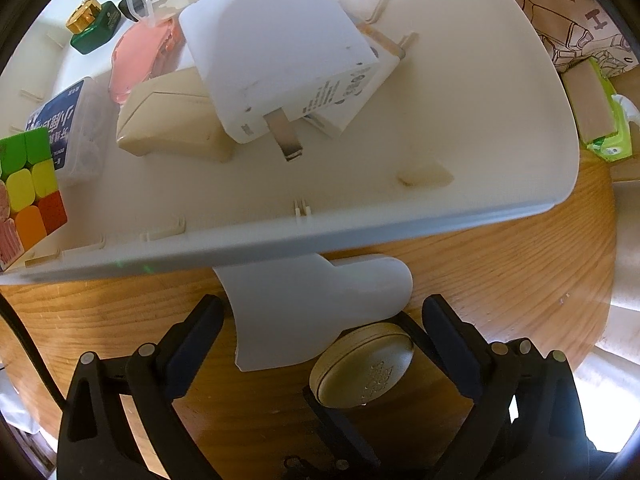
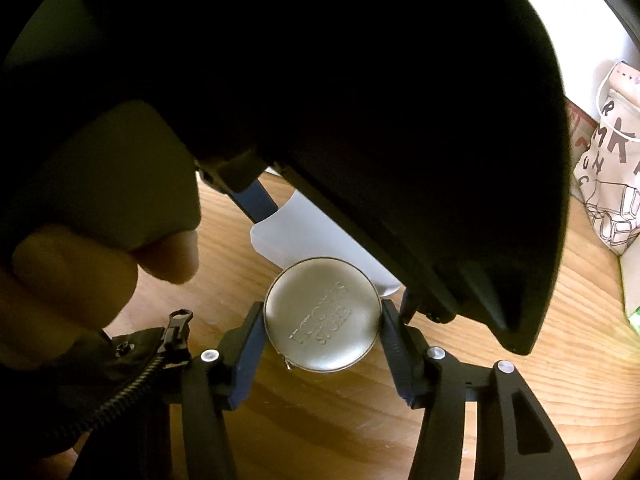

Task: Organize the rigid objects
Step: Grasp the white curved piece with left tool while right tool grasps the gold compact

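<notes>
A round gold tin (image 2: 322, 316) lies on the wooden table (image 2: 520, 320). My right gripper (image 2: 322, 307) is shut on it, one pad pressing each side. The left wrist view shows that tin (image 1: 362, 366) between two dark fingers (image 1: 414, 338). My left gripper (image 1: 324, 304) points down at the table with its jaws wide apart; a white flat curved piece (image 1: 312, 312) lies between them and reaches under the tray rim. Beyond it, the white tray (image 1: 460, 128) holds a white charger plug (image 1: 280, 56), a beige box (image 1: 168, 120), a colour cube (image 1: 28, 192) and several small items.
A green tissue pack (image 1: 600, 120) and a printed tote bag (image 1: 560, 20) lie right of the tray. In the right wrist view the left gripper's dark body (image 2: 360, 80) fills the upper frame; a hand (image 2: 80, 280) and a zipped sleeve (image 2: 152, 364) are at the left.
</notes>
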A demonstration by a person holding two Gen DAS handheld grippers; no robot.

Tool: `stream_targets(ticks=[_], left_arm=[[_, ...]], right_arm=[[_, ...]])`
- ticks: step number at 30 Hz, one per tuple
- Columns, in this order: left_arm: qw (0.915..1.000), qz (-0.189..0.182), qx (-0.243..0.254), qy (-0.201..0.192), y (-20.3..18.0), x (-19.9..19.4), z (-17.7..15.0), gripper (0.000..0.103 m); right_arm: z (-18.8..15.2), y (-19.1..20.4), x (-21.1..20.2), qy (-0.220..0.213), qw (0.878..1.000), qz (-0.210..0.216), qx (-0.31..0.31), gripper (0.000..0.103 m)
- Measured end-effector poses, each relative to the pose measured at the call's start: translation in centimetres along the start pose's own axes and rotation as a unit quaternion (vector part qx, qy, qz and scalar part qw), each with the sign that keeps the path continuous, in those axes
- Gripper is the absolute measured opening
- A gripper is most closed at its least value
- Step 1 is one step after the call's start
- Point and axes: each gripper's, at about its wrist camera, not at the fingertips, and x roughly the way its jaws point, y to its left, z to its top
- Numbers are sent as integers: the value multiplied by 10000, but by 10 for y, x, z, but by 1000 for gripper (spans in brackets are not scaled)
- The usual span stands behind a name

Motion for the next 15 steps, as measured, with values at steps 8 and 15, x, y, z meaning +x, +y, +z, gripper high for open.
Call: stream_targets(ticks=[8, 15], left_arm=[[9998, 133, -71, -103, 6, -6, 2, 87], [9998, 134, -65, -130, 10, -7, 4, 85]], right_arm=[[0, -13, -2, 27, 9998, 179, 6, 55], [-3, -10, 1, 59, 9997, 237, -4, 55]])
